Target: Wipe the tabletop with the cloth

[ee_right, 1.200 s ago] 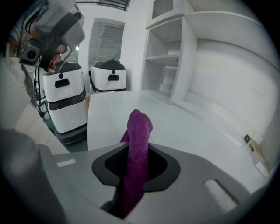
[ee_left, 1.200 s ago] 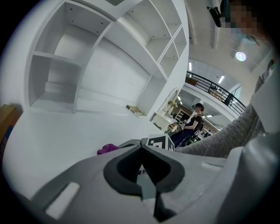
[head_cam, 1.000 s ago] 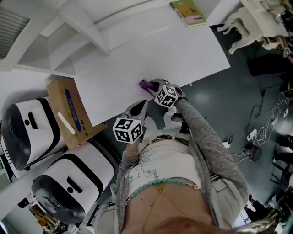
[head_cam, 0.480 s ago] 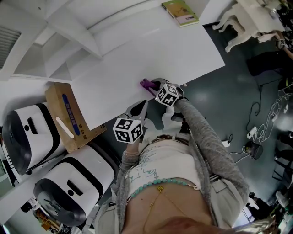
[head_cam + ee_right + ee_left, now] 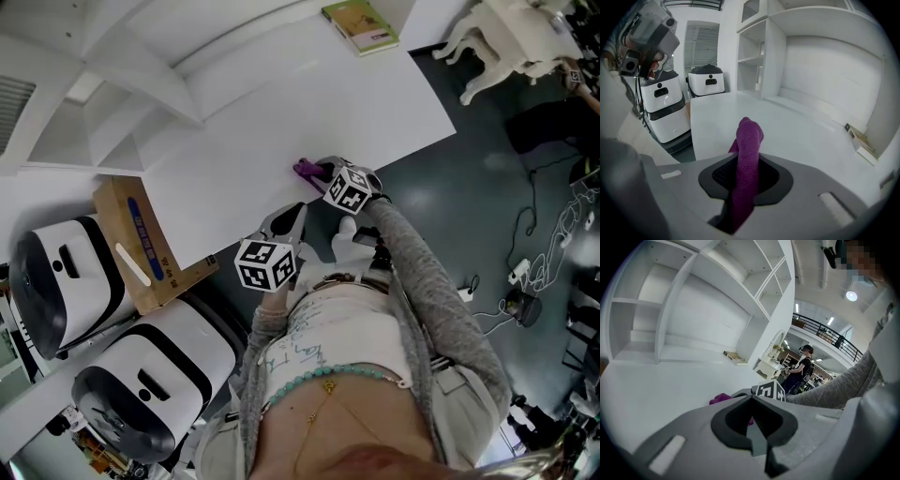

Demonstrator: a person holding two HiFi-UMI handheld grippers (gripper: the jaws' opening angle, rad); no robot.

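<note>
White tabletop (image 5: 309, 103), book (image 5: 361, 25) far corner; right hand-held gripper (image 5: 322, 172) pinches cloth (image 5: 749, 136), left hand-held gripper (image 5: 295, 214) closed

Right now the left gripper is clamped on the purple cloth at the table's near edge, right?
Not the left. The right gripper is clamped on the purple cloth at the table's near edge; the right gripper view shows it between the jaws. The left gripper is shut on nothing.
</note>
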